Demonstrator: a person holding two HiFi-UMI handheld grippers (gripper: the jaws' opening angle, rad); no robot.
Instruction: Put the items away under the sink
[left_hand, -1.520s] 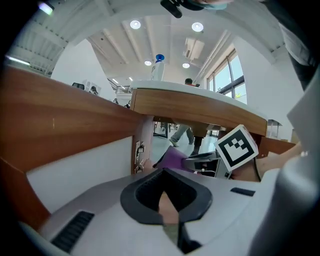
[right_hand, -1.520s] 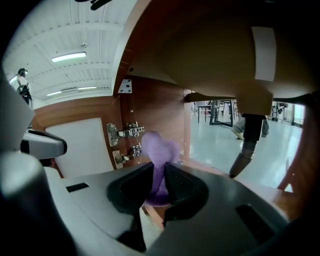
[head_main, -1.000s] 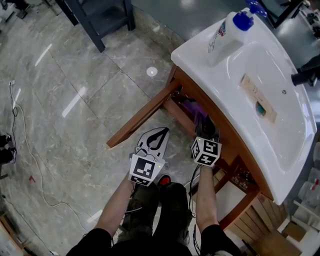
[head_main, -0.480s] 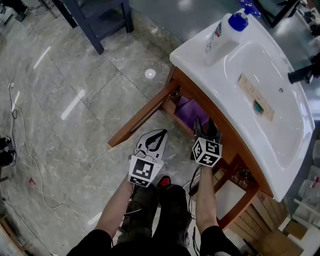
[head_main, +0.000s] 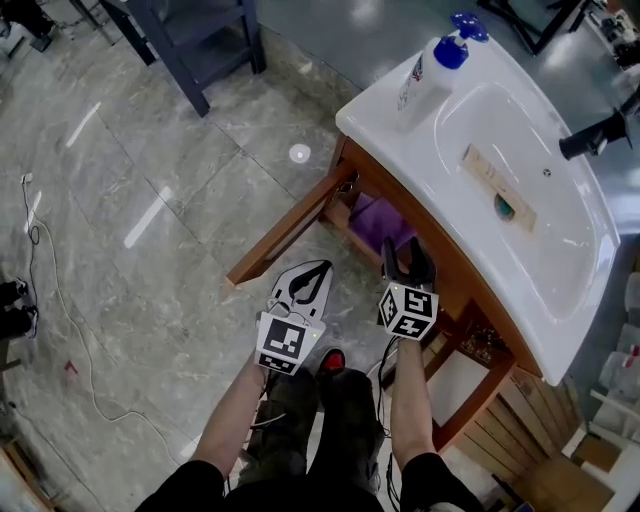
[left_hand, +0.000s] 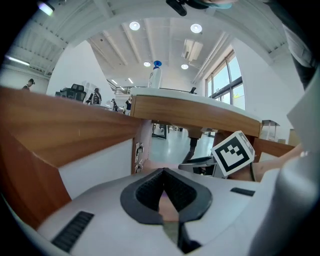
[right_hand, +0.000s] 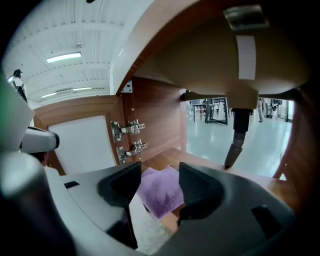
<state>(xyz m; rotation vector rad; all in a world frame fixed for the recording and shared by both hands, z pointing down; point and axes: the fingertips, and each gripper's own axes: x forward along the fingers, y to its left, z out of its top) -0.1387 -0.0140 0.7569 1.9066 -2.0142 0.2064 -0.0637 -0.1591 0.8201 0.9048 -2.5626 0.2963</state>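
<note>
The purple cloth (right_hand: 159, 196) lies flat on the wooden cabinet floor (right_hand: 161, 159) under the sink (head_main: 380, 125). It is fuzzy and straight-edged, with one corner toward the door hinges (right_hand: 125, 129); its long axis is unclear. The right tool (right_hand: 159, 176) has just been opening its jaws; they stand wide apart and grip nothing. The left tool (left_hand: 163, 175) is closed and empty.

A purple cloth (right_hand: 161, 192) lies flat on the wooden floor of the open cabinet (right_hand: 152, 125) under the white sink (head_main: 395, 130), close to its hinged side wall, while a white bottle (head_main: 422, 72) with a blue pump top stands upright on the sink's far corner.
</note>
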